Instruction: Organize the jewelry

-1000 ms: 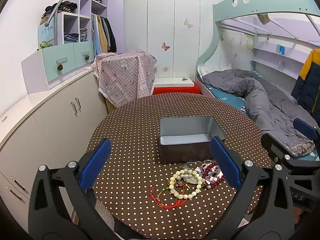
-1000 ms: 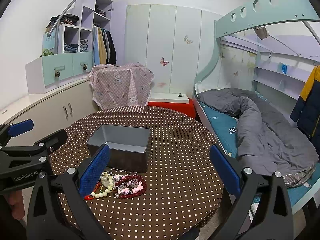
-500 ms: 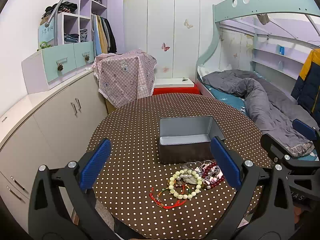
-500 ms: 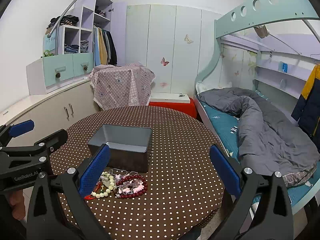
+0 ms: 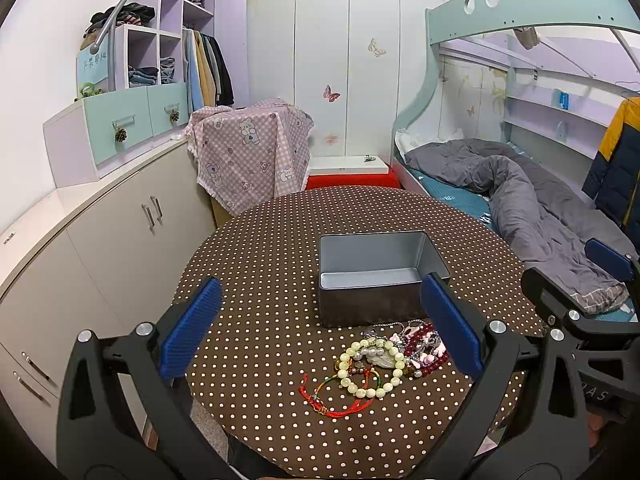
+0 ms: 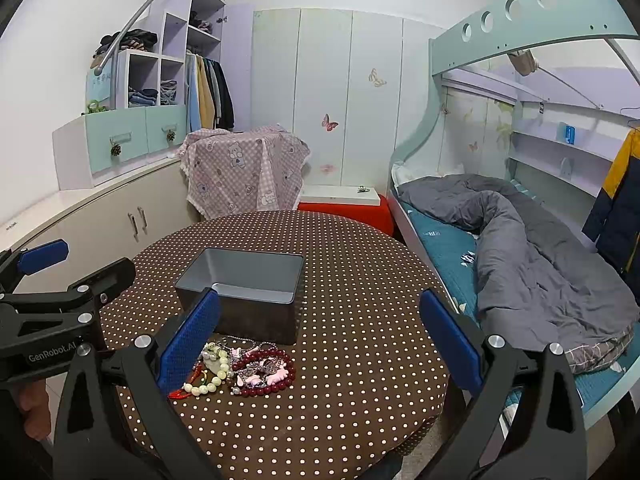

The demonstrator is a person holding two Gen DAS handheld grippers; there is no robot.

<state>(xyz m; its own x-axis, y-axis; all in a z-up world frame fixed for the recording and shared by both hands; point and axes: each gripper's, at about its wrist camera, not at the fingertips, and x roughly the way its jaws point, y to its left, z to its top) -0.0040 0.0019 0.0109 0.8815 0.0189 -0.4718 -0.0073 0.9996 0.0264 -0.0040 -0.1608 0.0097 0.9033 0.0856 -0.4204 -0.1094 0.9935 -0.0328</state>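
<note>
Both grippers' fingers [image 5: 188, 336] spread, hovering.

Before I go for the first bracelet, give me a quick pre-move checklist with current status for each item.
1. Left gripper open, nothing between fingers: ok.
2. Right gripper open, empty: ok.
3. Metal box lidless, upright, inside looks empty: ok.
4. Jewelry pile on the table, just in front of the box, not touched: ok.
5. Pieces separate enough for a single pick: not ok; the pale bead bracelet, red cord and dark red beads overlap.
6. Chain snagging others: cannot tell.
</note>
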